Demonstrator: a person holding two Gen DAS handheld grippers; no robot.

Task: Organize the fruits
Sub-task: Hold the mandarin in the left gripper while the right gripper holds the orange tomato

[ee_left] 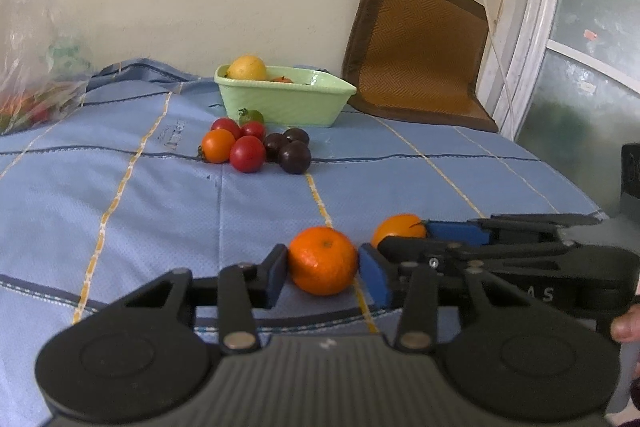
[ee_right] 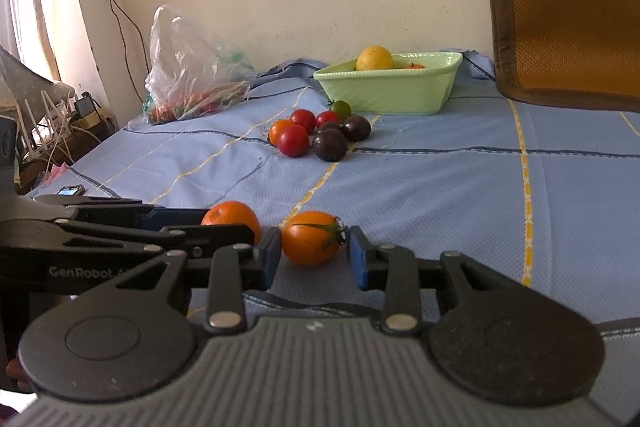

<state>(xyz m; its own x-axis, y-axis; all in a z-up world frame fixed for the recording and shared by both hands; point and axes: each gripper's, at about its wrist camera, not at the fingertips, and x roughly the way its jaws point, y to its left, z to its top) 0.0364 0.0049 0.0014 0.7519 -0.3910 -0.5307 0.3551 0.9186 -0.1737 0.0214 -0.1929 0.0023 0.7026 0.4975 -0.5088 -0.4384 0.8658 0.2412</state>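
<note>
A mandarin (ee_left: 322,261) rests on the blue cloth (ee_left: 160,195), and my left gripper (ee_left: 322,269) is shut on it, with a blue pad pressing each side. Just right of it lies an orange tomato (ee_right: 310,237) with a green stem; my right gripper (ee_right: 314,253) is shut on that one. The two grippers sit side by side, almost touching. Farther back is a pile of red tomatoes (ee_left: 247,154), one more orange tomato (ee_left: 218,145), a green one (ee_left: 252,115) and dark plums (ee_left: 295,157). Behind the pile stands a light green bowl (ee_left: 288,103) holding a yellow fruit (ee_left: 247,67) and a small orange one.
A clear plastic bag (ee_right: 192,75) with produce lies at the back left by the wall. A brown woven cushion (ee_left: 420,51) leans on the wall to the right of the bowl. Cables and a power strip hang by the window frame. The cloth's left edge drops off near a small device (ee_right: 70,191).
</note>
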